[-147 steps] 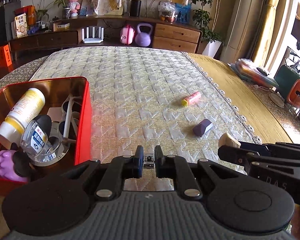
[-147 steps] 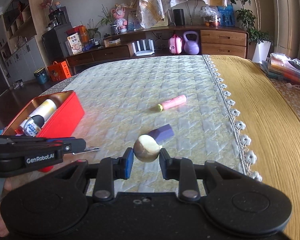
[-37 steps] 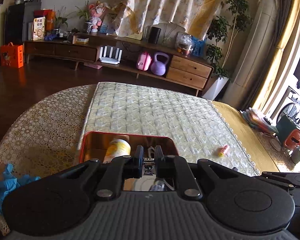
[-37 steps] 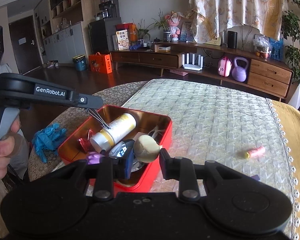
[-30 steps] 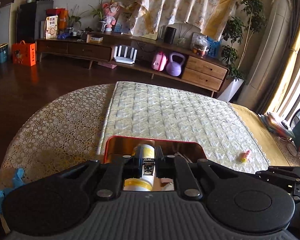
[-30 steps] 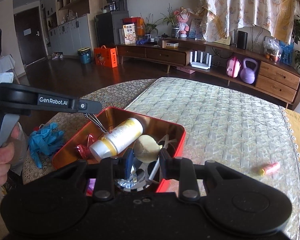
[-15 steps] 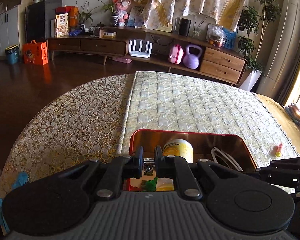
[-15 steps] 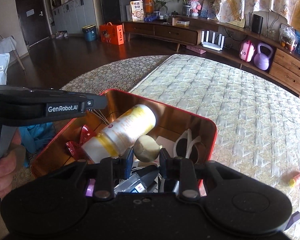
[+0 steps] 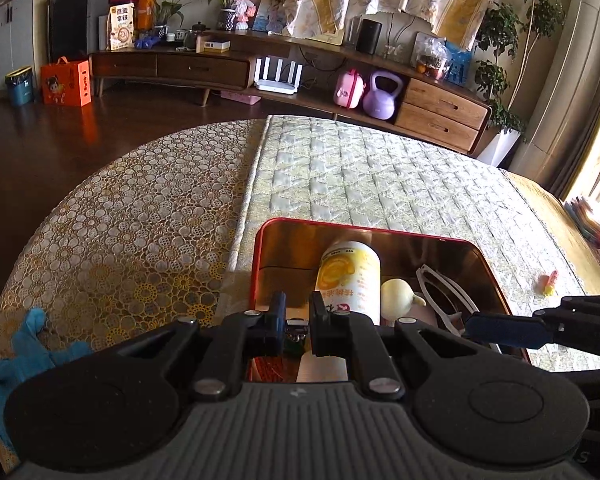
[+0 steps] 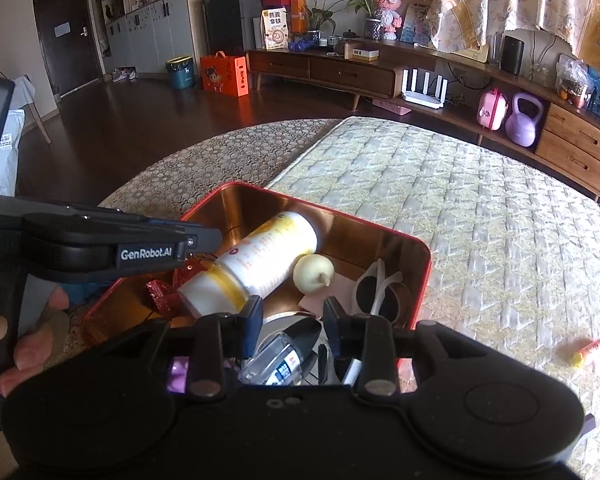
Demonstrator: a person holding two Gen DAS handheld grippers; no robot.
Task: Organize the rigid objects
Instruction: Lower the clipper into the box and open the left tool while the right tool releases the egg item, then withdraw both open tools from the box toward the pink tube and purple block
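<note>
Jaws of the right gripper [image 10: 291, 322] have just been opening and stand apart with nothing between them — the pale onion [image 10: 313, 273] (stem toward the camera) lies in the red tin [image 10: 422, 276], touching the white-and-yellow bottle [image 10: 260, 260]. Left gripper [image 9: 297, 326] is closed — empty.

Right tool [image 10: 292, 316] jaws just parting, nothing between; left tool [image 9: 297, 322] closed, both angled down.

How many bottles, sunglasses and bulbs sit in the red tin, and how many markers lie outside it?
Bottles: 2, the white-and-yellow bottle and the small clear bottle
Sunglasses: 1
Onion-like bulb: 1
Pink marker, outside: 1
Total: 5
</note>
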